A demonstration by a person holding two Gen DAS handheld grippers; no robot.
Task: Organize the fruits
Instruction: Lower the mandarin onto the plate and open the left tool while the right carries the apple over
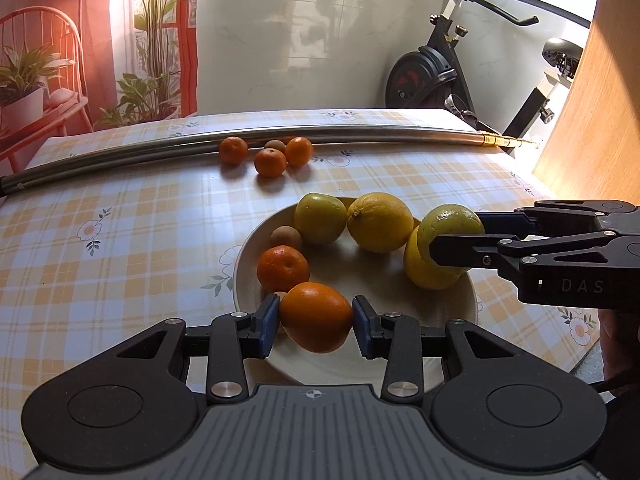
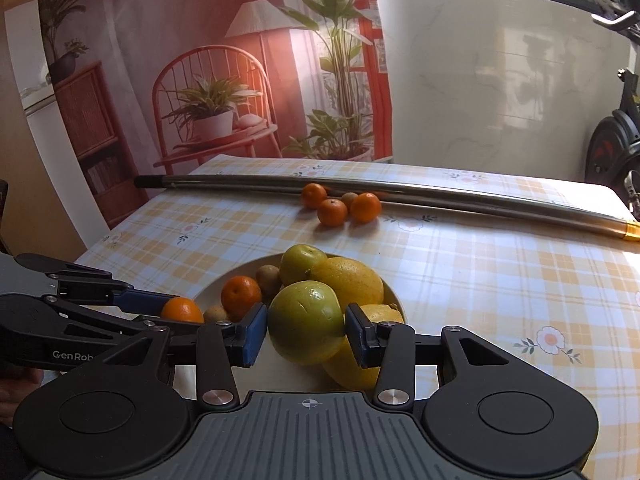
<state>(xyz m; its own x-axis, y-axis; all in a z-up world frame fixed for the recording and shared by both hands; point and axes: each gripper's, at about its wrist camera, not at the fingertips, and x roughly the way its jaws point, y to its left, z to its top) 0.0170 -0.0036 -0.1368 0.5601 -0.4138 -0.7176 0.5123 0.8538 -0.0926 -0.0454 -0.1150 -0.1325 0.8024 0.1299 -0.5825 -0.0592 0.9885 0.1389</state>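
Left gripper (image 1: pixel 316 316) clamps orange (image 1: pixel 316 317); right gripper (image 2: pixel 306 332) clamps green fruit (image 2: pixel 306 322); lower gently into plate (image 1: pixel 360 364); release once seated.

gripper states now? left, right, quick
Left gripper: shut on the orange, over the plate.
Right gripper: shut on the green fruit.
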